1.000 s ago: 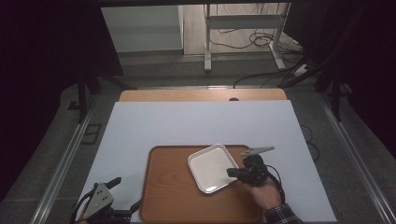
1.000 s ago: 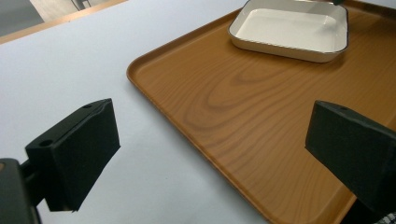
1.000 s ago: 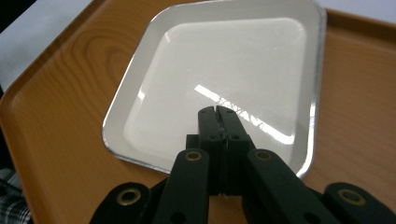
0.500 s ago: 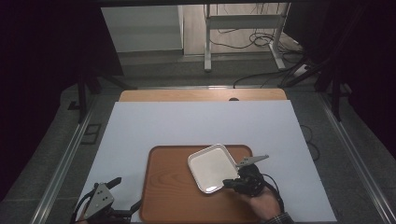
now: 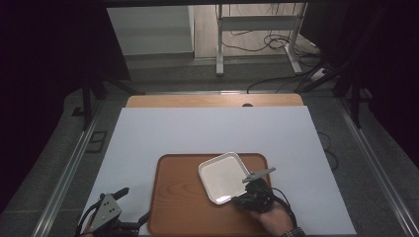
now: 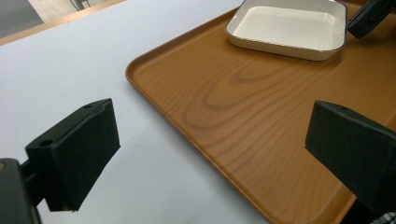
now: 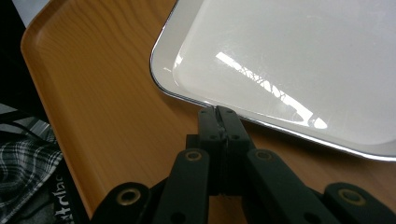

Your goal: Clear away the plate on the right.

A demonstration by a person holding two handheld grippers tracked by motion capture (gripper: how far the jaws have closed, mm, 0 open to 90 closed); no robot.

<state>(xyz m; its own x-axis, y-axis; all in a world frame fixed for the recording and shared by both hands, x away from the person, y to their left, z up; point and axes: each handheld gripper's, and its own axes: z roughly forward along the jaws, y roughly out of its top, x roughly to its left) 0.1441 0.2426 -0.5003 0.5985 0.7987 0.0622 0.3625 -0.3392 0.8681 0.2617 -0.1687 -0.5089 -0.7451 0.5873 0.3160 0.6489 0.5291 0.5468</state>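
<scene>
white table [image 5: 197, 133], one tray [image 5: 183, 197], one dish [image 5: 222, 176], left tongs [image 6: 210, 154] spread, right tongs [image 7: 218, 112] pressed together

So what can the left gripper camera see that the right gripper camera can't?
Left gripper view alone: the white table beside the tray, the left claw wide open, and the whole dish with the other claw at its far corner. Right gripper view alone: the right claw shut on the dish rim, and some checked cloth. Both: the wooden tray and the white dish on it.
</scene>
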